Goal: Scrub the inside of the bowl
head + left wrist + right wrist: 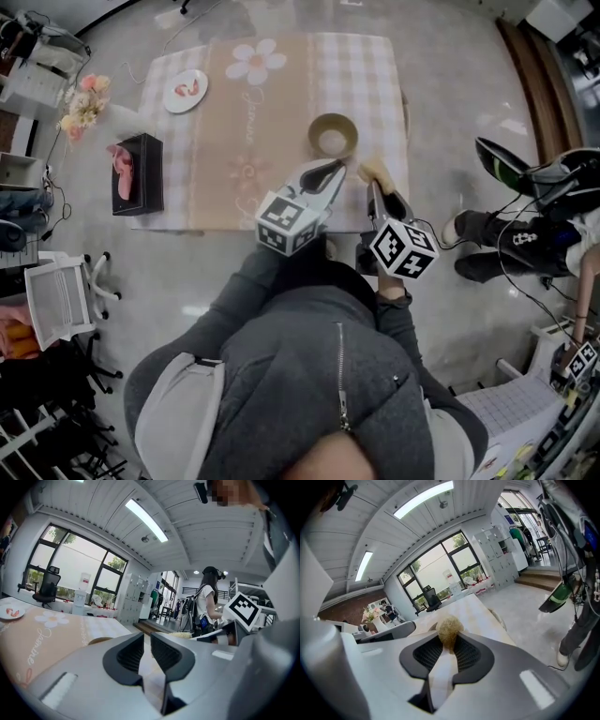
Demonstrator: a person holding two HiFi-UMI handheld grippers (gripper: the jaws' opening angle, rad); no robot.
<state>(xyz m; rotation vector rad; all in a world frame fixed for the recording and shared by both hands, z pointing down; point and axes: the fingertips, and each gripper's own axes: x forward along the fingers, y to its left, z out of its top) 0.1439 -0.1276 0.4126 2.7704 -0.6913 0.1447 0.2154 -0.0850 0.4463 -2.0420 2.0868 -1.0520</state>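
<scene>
A tan bowl [333,119] stands on the table's near right part, pale inside; its rim [99,640] peeks over the left gripper's body. My left gripper [332,170] hovers just in front of the bowl, its jaws [146,641] shut with nothing between them. A tan fibrous scrubber [372,171] sticks out of my right gripper [378,186], which is shut on it a little right of the bowl, near the table's front edge. In the right gripper view the scrubber [449,628] sits pinched at the jaw tips [449,643].
The table carries a beige flowered cloth [272,94], a white plate [186,91] with red pieces at the far left, and a black tissue box [138,173] at its left edge. Flowers [84,101] stand beyond. Another person's legs [511,246] are at the right.
</scene>
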